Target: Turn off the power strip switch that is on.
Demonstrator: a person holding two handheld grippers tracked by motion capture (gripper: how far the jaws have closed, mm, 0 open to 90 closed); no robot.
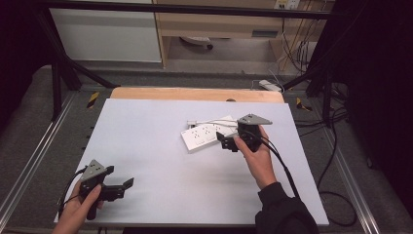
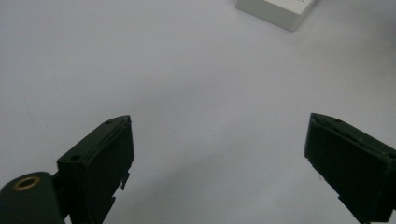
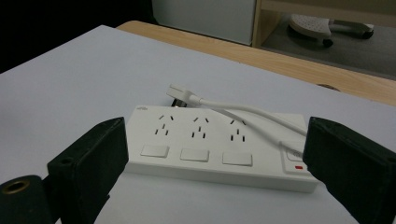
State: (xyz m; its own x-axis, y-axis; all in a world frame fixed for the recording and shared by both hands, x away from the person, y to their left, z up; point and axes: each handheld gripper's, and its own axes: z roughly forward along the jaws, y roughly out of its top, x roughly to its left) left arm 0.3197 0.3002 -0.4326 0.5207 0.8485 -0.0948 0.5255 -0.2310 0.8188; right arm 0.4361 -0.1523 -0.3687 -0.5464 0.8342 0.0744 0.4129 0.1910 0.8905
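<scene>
Where frame ends, power strip (image 2: 280, 11) corner alone; plug (image 3: 180, 93) prongs hidden.

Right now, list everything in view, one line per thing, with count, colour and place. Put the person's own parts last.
power strip: one, white, three socket sets with three switches, flat on the table right of centre
cable with plug: one, white, lying across the strip's top, plug resting behind its far edge
table: one, white top with a wooden strip at the far edge
second power strip: one, white, on the floor beyond the table
left gripper: one, black, jaws open over bare table at the near left
right gripper: one, black, jaws open, facing the strip
hands: two, one on each gripper; a dark sleeve on the right forearm
</scene>
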